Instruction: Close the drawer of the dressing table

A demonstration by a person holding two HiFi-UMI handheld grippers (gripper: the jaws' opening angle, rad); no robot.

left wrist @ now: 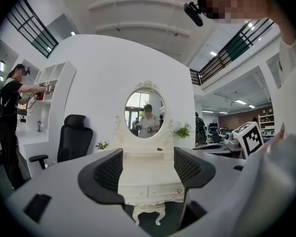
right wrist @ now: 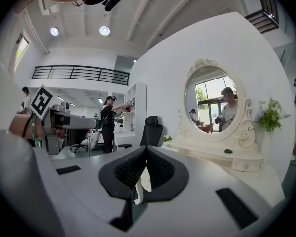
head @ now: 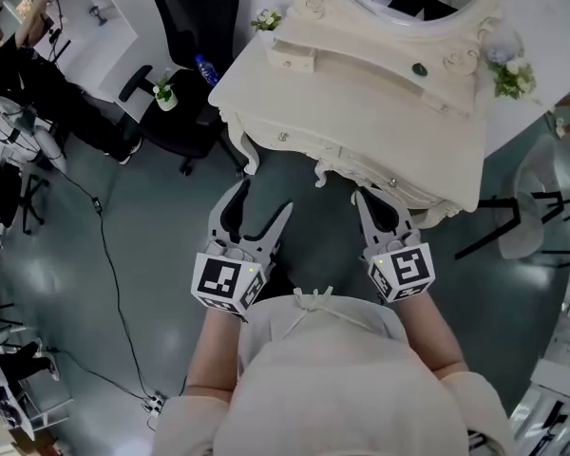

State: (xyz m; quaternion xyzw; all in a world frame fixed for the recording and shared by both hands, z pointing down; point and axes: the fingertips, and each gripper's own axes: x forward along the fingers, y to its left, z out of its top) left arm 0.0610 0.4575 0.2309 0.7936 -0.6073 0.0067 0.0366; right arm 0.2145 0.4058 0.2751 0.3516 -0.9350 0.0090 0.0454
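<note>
My left gripper [head: 262,198] and right gripper [head: 369,198] are grey, with black ribbed pads [left wrist: 108,171] and black-and-white marker cubes [head: 224,281]; my top [head: 332,369] is cream.

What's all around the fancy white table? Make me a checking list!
Surface: dressing table top, mostly bare.
Job's things: front drawers look pushed in.
Clutter: flowers, small dark object.
Tools: left tool open, empty; right tool shut, empty.
Cables: black cable lying on the floor.
Surroundings: black office chair, person by shelves.
</note>
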